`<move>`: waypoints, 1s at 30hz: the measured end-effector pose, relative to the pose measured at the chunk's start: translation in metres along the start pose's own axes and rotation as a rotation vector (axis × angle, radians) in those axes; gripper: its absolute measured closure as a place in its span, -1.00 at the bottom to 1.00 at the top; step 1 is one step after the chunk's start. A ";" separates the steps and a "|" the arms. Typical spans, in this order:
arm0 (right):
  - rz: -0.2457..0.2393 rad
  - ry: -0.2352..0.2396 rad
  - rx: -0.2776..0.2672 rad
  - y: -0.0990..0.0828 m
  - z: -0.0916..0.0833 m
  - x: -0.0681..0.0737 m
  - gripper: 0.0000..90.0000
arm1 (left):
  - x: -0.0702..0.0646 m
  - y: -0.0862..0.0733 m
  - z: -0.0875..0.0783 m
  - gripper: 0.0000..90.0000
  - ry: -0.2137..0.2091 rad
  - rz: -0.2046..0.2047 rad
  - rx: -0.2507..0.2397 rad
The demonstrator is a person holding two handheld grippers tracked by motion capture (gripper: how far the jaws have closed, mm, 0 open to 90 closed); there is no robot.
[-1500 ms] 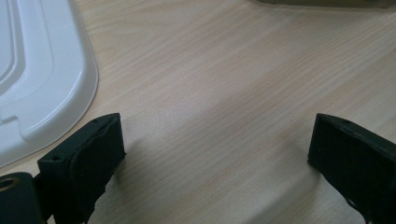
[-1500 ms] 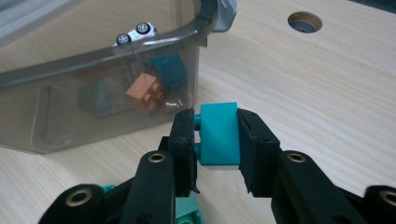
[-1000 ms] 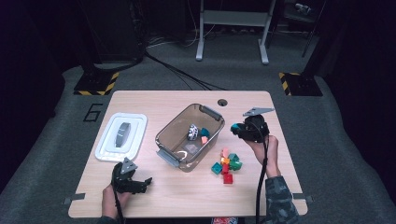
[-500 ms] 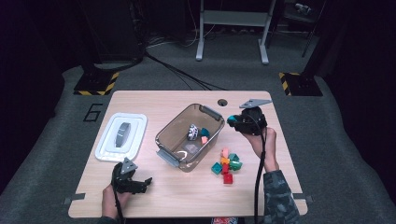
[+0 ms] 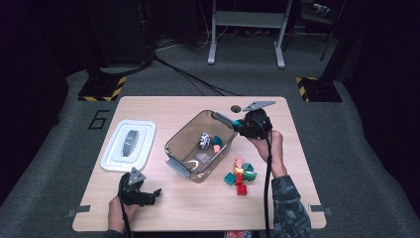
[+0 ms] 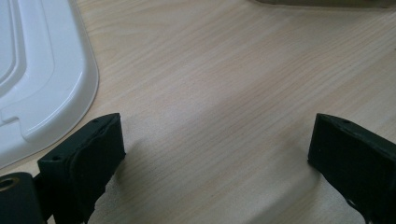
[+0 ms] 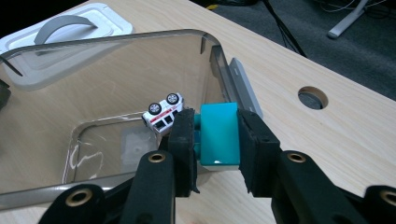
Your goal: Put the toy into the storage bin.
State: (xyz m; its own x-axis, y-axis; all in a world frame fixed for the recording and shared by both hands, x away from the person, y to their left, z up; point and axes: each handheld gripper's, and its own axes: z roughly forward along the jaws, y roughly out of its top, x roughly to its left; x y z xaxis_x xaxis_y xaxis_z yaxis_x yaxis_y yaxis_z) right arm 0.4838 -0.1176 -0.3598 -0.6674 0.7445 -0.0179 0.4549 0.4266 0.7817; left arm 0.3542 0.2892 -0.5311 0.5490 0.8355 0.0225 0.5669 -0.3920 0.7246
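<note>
High view: at a pale wooden table (image 5: 163, 104), a person's right gripper (image 5: 236, 125) hangs over the near right corner of a clear brown-tinted plastic bin (image 5: 179, 140), its jaws pinching a teal plastic building block (image 5: 238, 124) above the bin's rim. In the right gripper view the two black pads press flat on either side of that teal block (image 7: 218, 133), which sits upright between them, over the bin's (image 7: 116, 46) inner wall. Inside the bin, a small white toy car (image 7: 163, 112) lies tipped on its side, wheels showing, just beyond the block. A loose cluster of small coloured blocks (image 5: 240, 173) rests on the table beside the bin, near the person's right forearm. The left gripper (image 5: 151, 193) lies low at the table's near left edge; in the left gripper view its jaws stand wide apart over bare wood, gripping nothing, with the white plastic lid (image 6: 42, 79) just beside one jaw.
</note>
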 end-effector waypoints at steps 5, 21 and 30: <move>-0.008 0.013 0.021 0.004 0.011 0.005 0.53 | 0.000 0.000 0.000 -0.92 0.000 0.000 -0.001; -0.002 0.036 0.112 0.002 0.037 0.009 0.52 | 0.000 0.000 0.000 -0.92 0.000 0.000 -0.001; 0.005 0.032 0.106 0.000 0.034 0.010 0.29 | 0.000 0.000 0.000 -0.92 0.001 0.001 -0.001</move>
State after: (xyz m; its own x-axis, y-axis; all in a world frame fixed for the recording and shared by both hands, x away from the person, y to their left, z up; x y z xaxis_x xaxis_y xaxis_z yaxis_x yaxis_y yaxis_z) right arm 0.4975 -0.0930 -0.3808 -0.6826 0.7308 0.0071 0.5169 0.4759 0.7116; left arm 0.3541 0.2892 -0.5311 0.5490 0.8355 0.0233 0.5659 -0.3921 0.7252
